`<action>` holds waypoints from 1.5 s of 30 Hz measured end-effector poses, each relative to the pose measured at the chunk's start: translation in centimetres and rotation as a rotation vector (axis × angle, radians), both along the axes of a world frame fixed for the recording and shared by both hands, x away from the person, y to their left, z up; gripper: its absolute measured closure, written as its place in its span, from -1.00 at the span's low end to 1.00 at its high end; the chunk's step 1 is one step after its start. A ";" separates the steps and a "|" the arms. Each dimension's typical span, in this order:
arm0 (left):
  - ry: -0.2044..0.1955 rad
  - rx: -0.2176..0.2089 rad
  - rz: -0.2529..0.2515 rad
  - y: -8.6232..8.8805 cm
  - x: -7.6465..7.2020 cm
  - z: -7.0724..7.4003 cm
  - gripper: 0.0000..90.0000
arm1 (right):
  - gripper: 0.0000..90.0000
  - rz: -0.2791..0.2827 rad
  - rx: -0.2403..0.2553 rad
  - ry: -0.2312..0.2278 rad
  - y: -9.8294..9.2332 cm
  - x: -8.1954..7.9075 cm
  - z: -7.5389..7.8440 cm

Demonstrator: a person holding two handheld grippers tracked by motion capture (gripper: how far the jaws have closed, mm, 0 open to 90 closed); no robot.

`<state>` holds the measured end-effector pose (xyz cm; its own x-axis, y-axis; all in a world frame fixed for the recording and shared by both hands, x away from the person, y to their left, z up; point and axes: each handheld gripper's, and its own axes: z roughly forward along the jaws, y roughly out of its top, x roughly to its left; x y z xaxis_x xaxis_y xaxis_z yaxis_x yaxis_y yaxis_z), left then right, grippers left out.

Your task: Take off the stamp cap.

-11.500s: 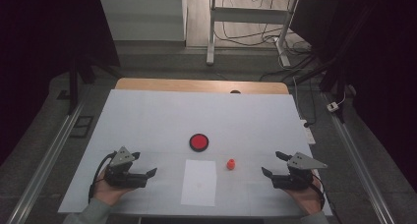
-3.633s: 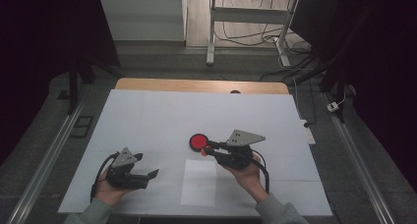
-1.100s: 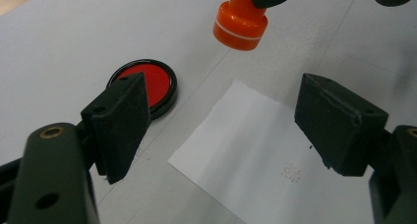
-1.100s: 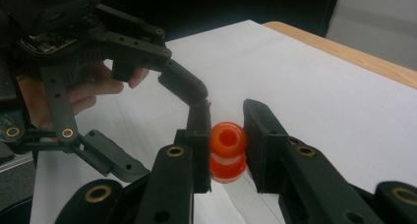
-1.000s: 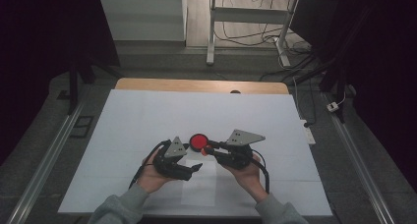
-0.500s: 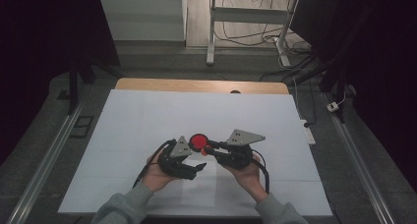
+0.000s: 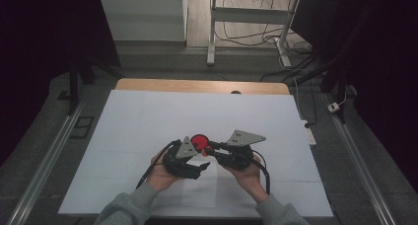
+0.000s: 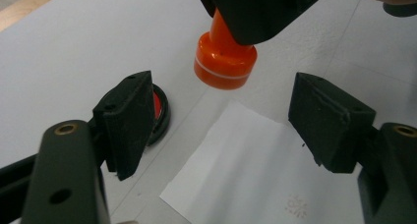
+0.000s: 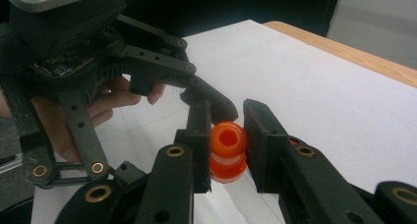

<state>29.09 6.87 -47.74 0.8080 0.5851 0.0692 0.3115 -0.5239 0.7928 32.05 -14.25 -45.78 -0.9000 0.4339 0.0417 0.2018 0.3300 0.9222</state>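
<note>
High view overhead; tool views close, sharing orange stamp (image 8: 225, 62).

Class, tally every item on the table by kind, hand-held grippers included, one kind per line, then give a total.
Orange stamp: 1
Red ink pad: 1
White paper sheet: 1
Grippers: 2, left gripper and right gripper
Total: 5

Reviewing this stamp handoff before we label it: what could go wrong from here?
1. The right gripper pinches the small orange plastic stamp only by its narrow neck; a bump from the left gripper, whose fingers have just been closing around empty air below it, could twist it loose.
2. The round red ink pad in its black case sits right beside a left finger and could get knocked.
3. The white paper sheet lies loose and may slide when pressed.
</note>
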 end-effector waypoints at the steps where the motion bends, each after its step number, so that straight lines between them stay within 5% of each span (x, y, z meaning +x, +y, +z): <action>1: -0.002 0.001 0.001 0.0 0.0 0.0 -0.40 | 0.62 0.000 0.000 0.000 0.0 0.0 0.0; 45: -0.054 0.034 -0.020 -1.0 0.7 -0.5 0.33 | 0.62 0.000 0.005 0.010 -0.1 0.2 -0.2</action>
